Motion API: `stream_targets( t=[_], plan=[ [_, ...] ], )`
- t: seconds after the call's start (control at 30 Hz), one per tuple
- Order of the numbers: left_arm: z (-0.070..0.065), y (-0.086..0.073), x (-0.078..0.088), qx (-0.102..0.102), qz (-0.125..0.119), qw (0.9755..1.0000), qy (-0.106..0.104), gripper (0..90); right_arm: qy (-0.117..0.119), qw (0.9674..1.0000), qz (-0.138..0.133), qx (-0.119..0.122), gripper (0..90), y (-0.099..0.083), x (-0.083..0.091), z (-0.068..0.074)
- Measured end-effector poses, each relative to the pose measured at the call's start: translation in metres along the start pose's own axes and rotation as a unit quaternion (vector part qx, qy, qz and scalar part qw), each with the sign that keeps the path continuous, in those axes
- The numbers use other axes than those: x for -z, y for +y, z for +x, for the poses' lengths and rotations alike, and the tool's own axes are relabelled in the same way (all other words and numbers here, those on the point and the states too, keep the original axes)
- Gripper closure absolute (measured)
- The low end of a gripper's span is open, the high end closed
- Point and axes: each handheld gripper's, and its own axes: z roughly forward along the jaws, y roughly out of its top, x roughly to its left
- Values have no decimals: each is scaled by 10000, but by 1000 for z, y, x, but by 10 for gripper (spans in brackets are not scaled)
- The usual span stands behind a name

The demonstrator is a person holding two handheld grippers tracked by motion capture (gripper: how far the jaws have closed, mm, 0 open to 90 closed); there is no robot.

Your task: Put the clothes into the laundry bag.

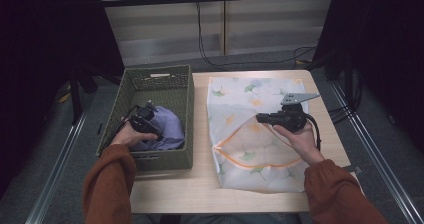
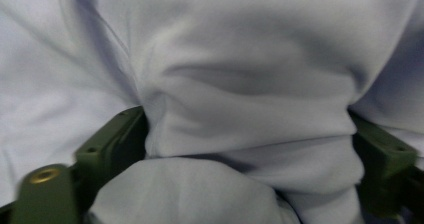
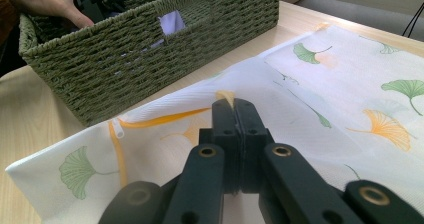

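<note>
The left gripper [image 1: 150,129] reaches down into the green woven basket [image 1: 186,91] with its jaws standing wide on both sides of a fold of the lilac cloth [image 2: 240,84]; whether the pads press it, one cannot tell. The right gripper [image 3: 234,115] has its jaws fully closed on the orange-trimmed edge of the white mesh bag [image 1: 235,101]. This bag lies flat on the table [image 1: 175,191], just beside the basket, its long axis running away from the person. The cloth lies bunched at the basket's near end, close to the walls.
</note>
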Motion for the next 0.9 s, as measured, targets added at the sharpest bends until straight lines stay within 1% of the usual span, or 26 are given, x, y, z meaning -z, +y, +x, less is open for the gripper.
stream_targets(
  t=[0.03,0.07,0.1,0.13,0.17,0.2,0.23,0.27,0.3,0.33,0.43,0.47,0.5,0.53,0.57,0.63,0.67,0.7,0.73,0.77,0.8,0.83,0.9],
  plan=[
    [0,1,1,-95,-5,10000,-28,196,-3,10000,6,5,896,0,0,0],
    [-1,2,2,-110,0,9999,-31,249,-4,10000,6,7,896,0,0,0],
    [-2,2,3,-107,13,9999,-37,260,-2,10000,8,9,896,0,0,0],
    [-1,1,4,-162,-6,9999,-12,271,-3,10000,5,11,896,0,0,0],
    [-1,1,7,-148,-60,9999,-46,322,-4,10000,6,12,896,0,0,0],
    [-1,1,8,-101,-135,9998,-48,500,-4,10000,6,12,896,0,0,0],
    [-1,1,8,-130,-131,9998,-14,517,-6,10000,1,8,896,0,0,0],
    [-3,1,9,-116,-150,9998,51,522,-8,10000,-1,10,896,0,0,0],
    [-3,1,9,-177,-134,9998,-19,570,-7,10000,-1,11,896,0,0,0],
    [-4,1,9,-151,-105,9998,-34,614,-8,10000,-1,9,896,0,0,0],
    [-6,2,9,-218,-123,9997,41,651,-11,10000,8,15,896,0,0,0],
    [-6,3,10,-237,-121,9996,41,665,-13,10000,6,17,896,0,0,0],
    [-5,3,11,-297,-113,9995,28,680,-14,10000,6,18,896,0,0,0],
    [-6,2,12,-322,-135,9993,96,695,-13,10000,8,8,896,0,0,0],
    [-6,2,13,-311,-103,9994,66,709,-27,10000,-11,13,896,0,0,0],
    [-5,2,14,-320,-162,9993,40,724,-45,10000,-34,18,896,1,1,0],
    [-5,2,15,-303,-148,9994,-12,727,-47,10000,-61,15,896,1,2,0],
    [-5,1,16,-219,-249,9994,0,730,-46,10000,-72,18,896,1,3,0],
    [-5,1,17,-157,-321,9993,-53,730,-53,10000,-76,11,896,1,4,-1],
    [-5,1,18,-168,-322,9993,-22,730,-54,10000,-77,4,896,1,4,0],
    [-3,0,21,-213,-318,9993,-46,730,-56,9999,-84,13,896,1,4,0],
    [-3,0,22,-215,-391,9990,-30,730,-51,9999,-89,4,896,2,4,0],
    [-2,0,25,-109,-495,9987,-105,730,-49,9999,-97,10,896,2,4,0]
  ],
)
